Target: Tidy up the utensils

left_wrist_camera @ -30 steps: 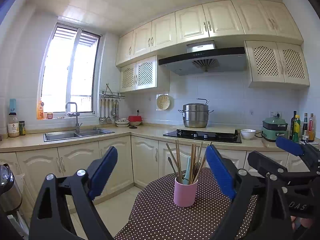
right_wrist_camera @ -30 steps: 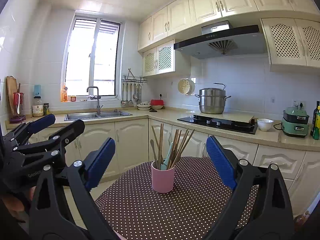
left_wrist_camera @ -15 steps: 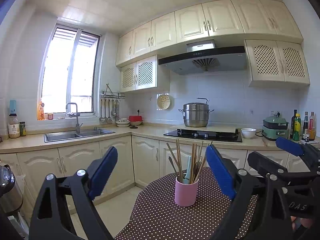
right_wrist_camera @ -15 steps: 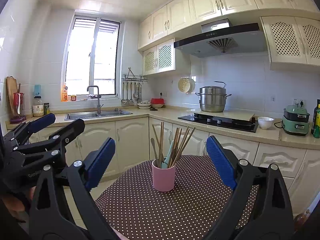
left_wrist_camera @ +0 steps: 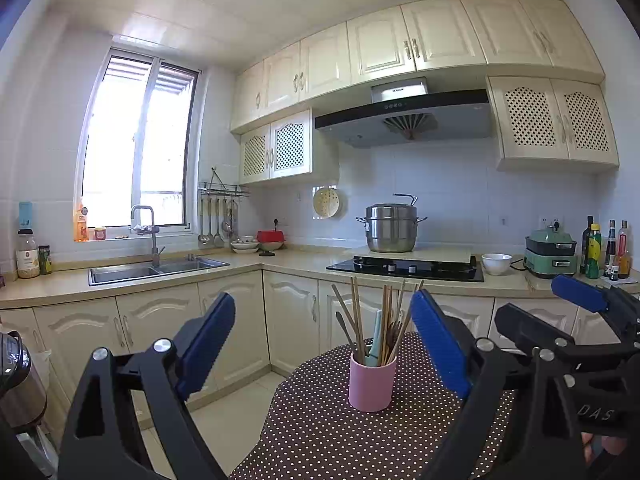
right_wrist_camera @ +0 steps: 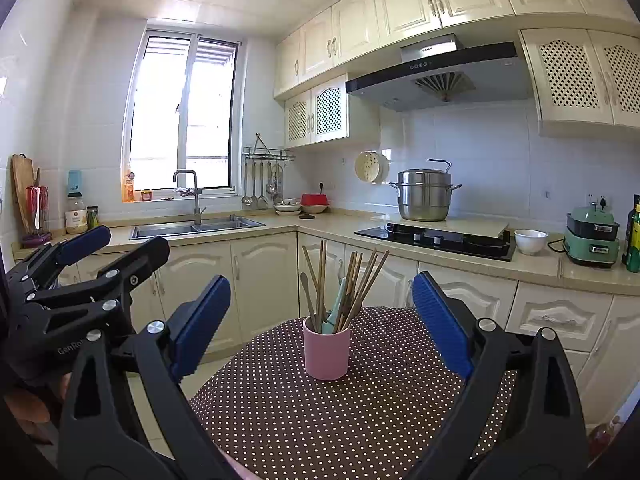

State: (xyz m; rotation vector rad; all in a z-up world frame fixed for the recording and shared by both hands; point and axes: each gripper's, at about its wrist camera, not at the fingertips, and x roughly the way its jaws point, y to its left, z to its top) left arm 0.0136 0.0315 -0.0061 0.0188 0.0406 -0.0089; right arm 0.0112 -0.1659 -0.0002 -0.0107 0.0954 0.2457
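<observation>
pink cup (right_wrist_camera: 326, 354) stood upright on dotted tablecloth (right_wrist_camera: 360, 412), w/ wooden chopsticks (right_wrist_camera: 352, 280) and a teal utensil (right_wrist_camera: 335, 312) standing in it. right gripper (right_wrist_camera: 320, 320) was held back from cup, fingers wide apart, nothing held. left gripper (left_wrist_camera: 324, 344) likewise wide open & empty, cup seen betw. its pads, not touching. kitchen counter (right_wrist_camera: 332, 226) was well behind.

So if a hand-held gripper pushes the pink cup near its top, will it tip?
Probably yes: the pink cup is tall and narrow, and the chopsticks stand high above its rim. The dotted tablecloth likely resists sliding, favouring tipping.
</observation>
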